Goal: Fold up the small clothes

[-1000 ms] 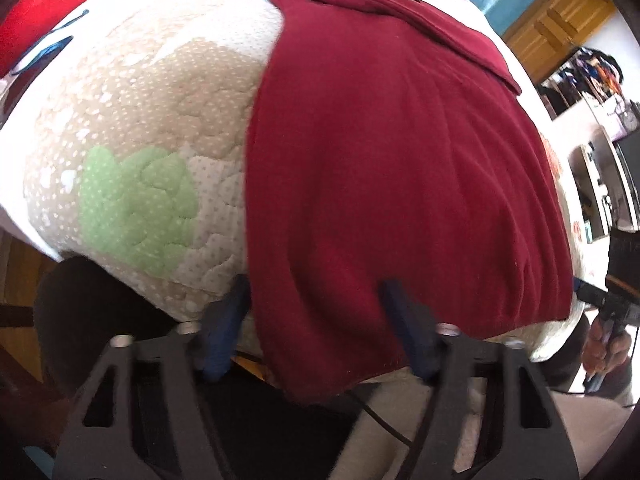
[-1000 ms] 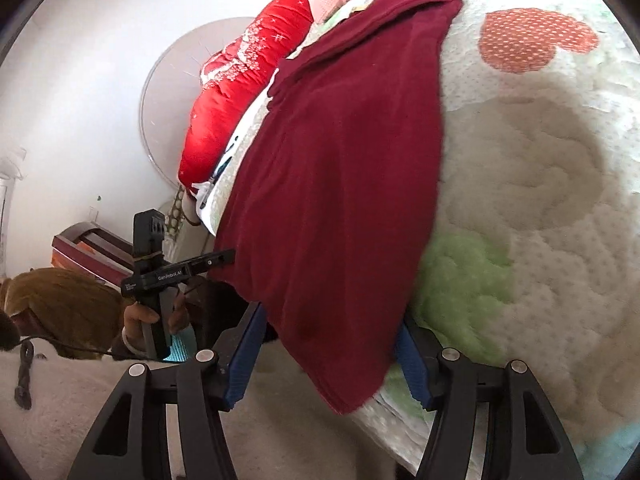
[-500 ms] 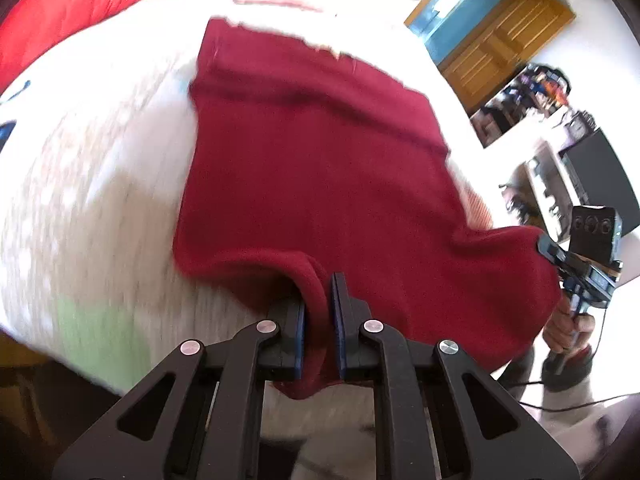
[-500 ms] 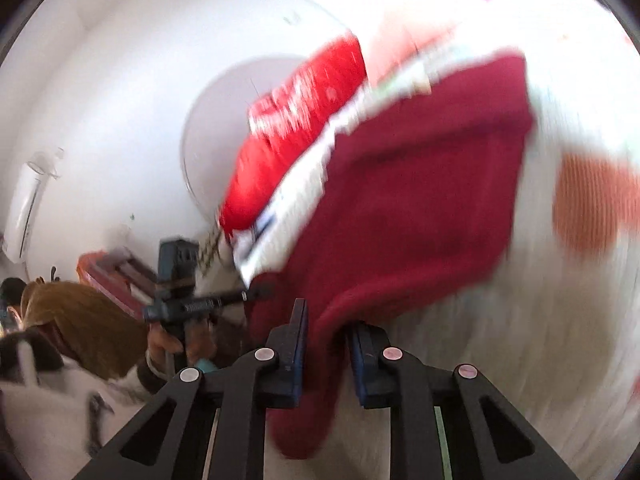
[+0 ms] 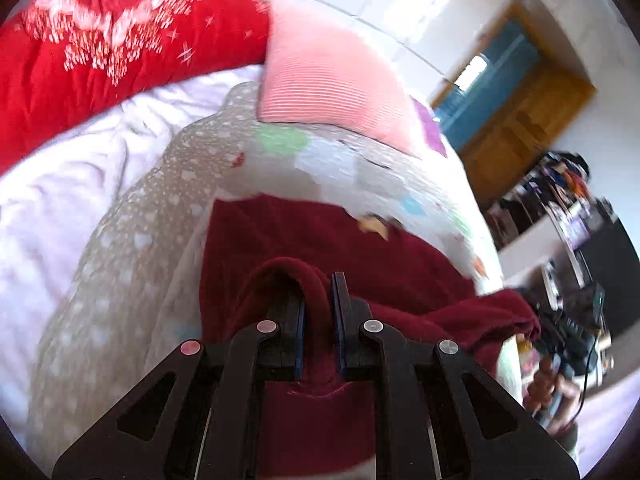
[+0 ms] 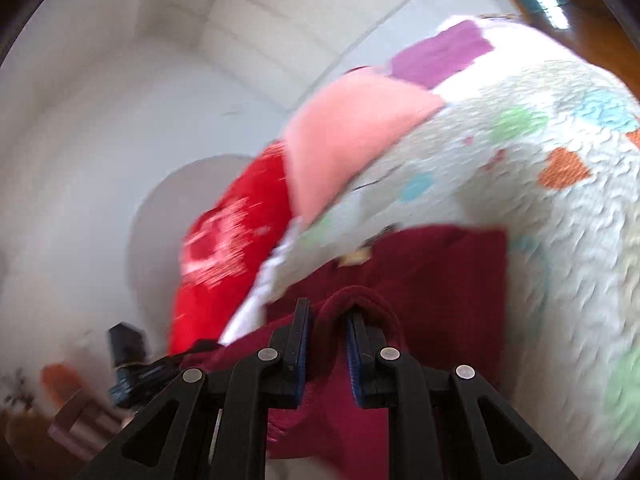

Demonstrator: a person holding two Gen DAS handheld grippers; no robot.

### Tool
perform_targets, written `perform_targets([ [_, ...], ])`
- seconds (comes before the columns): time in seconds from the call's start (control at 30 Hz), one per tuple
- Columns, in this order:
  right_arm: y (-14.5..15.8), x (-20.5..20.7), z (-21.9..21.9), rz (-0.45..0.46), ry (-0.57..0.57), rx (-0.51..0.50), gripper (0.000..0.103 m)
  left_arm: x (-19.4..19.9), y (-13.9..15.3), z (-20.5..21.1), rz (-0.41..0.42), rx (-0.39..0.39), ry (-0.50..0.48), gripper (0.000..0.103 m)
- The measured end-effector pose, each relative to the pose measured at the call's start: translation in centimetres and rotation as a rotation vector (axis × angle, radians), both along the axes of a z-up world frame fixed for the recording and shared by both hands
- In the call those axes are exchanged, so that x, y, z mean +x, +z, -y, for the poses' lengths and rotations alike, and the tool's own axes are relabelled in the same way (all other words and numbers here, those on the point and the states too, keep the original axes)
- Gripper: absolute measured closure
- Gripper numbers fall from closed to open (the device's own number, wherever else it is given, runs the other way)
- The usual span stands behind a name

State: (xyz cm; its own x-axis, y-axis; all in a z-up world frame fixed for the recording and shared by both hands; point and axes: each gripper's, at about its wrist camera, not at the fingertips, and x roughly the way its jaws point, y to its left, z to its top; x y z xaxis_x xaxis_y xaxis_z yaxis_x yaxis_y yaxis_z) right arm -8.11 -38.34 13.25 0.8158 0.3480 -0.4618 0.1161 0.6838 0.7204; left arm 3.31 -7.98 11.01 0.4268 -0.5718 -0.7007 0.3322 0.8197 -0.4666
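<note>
each gripper, left (image 5: pixel 318 304) and right (image 6: pixel 328 326), is clamped on the maroon garment (image 5: pixel 400 276) hem (one corner apiece), likely to carry it flat over the bed (image 5: pixel 132 240).

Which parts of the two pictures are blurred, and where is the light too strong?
Left wrist view: the left gripper and the maroon garment it pinches are fairly sharp; the red quilt is smeared; the ceiling is overexposed. Right wrist view: heavier motion blur on the patchwork bedspread and pink pillow; the right gripper is sharp. Both views bend at the edges.

Maroon garment (image 5: pixel 400 276) on quilt (image 5: pixel 132 240), near edge lifted, bunched, doubling over.
</note>
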Motion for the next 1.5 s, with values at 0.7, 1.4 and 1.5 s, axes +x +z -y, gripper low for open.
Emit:
perform_targets([
  [0.7,-1.6,6.9,-4.5,-0.216,0.074,-0.587,0.064,4.9,-4.0,4.1,0.009,0.164,0.037,0.03],
  [1.4,-2.6,4.1,-3.9,-0.282,-0.022,-0.591,0.065,8.9,-6.8,1.2,-0.049,0.236,0.257,0.029],
  [1.5,-4.4,4.2,-3.8,-0.333,-0.012,-0.587,0.065,8.1,-6.5,1.2,-0.046,0.241,0.265,0.029],
])
